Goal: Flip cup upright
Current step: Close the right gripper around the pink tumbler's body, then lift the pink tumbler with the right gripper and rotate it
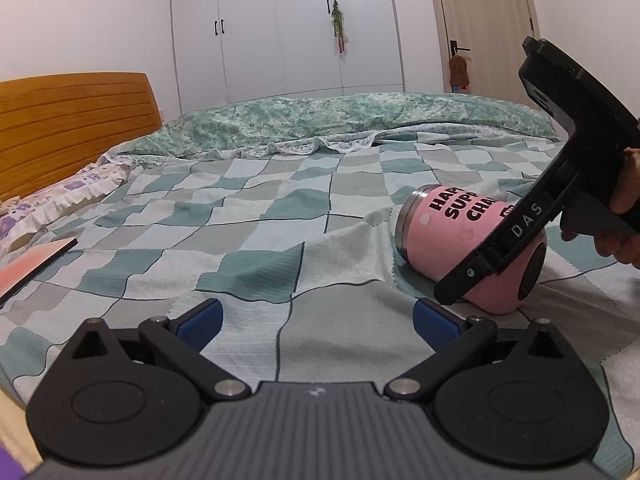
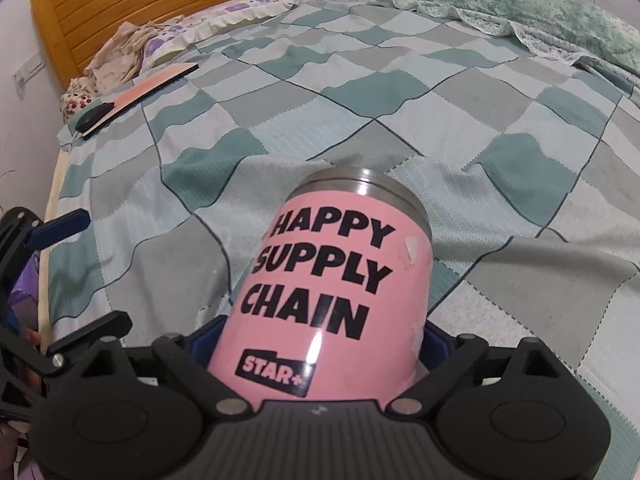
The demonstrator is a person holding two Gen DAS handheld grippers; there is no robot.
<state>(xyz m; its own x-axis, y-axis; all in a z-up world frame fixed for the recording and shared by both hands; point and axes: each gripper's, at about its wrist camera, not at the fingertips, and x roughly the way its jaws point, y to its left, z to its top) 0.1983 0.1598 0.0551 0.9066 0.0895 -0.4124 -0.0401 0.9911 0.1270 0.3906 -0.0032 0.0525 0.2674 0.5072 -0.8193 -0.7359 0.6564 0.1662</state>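
Note:
A pink cup with black lettering and a steel rim lies on its side on the checked bedspread, its mouth pointing left in the left wrist view. My right gripper reaches down over the cup's base end. In the right wrist view its blue pads sit against both sides of the cup, shut on it. My left gripper is open and empty, low over the bedspread, left of the cup.
A flat pink-faced book or tablet lies near the bed's edge by the wooden headboard. A rolled green quilt lies across the far side. Pillows sit at the head. Wardrobe doors stand beyond.

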